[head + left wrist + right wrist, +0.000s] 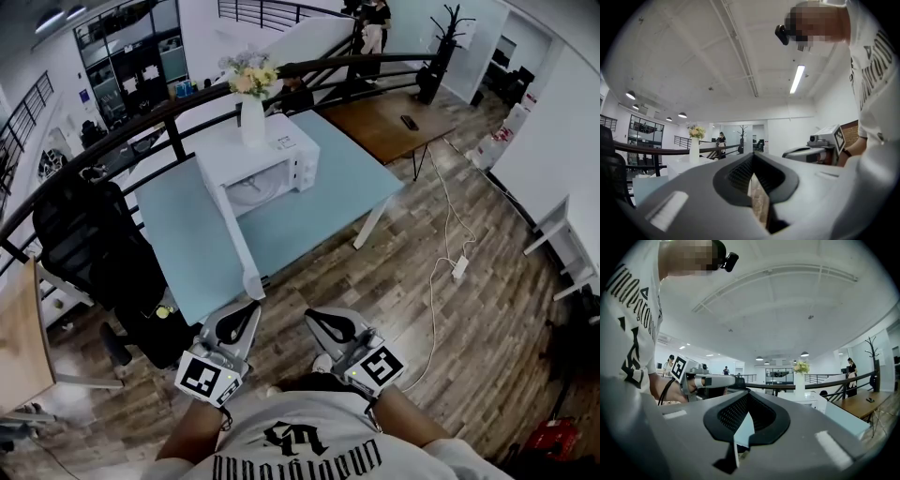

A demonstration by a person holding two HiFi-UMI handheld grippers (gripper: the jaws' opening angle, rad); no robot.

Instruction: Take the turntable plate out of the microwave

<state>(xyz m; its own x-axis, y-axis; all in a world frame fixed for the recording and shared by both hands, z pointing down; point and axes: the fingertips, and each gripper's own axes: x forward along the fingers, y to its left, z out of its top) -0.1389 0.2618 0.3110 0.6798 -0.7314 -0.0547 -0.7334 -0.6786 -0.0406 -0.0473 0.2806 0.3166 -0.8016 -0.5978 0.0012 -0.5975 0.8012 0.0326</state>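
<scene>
On the pale blue rectangular table (347, 187) we enter our landmark first: a white box-shaped microwave (281, 155), its white door (234, 234) swung fully open toward the person.

- Inside the microwave's cavity: a round clear glass turntable plate (251, 190), lying flat, not yet taken out.
- On the microwave's roof: a tall white vase (253, 120), upright, holding a bunch of yellow and white flowers (248, 77).
- Left of the microwave, beside the table: a black mesh office chair (84, 244).
- Behind the microwave: a curved black metal railing (169, 117). Behind and to the right of the microwave stands a brown wooden table (389, 122).
- Right of the microwave, on the plank floor and well apart from the blue table: a white power strip (460, 268) with a white cable.

In front of the microwave, over the floor and short of the open door, we record two grey grippers, side by side and pointing toward the microwave.

- Left gripper (251, 307): jaws clenched together, with nothing between them. It sits nearer the door's free edge but apart from it.
- Right gripper (311, 319): jaws likewise pressed together, grasping nothing.

Both grippers are well apart from the turntable plate.
</scene>
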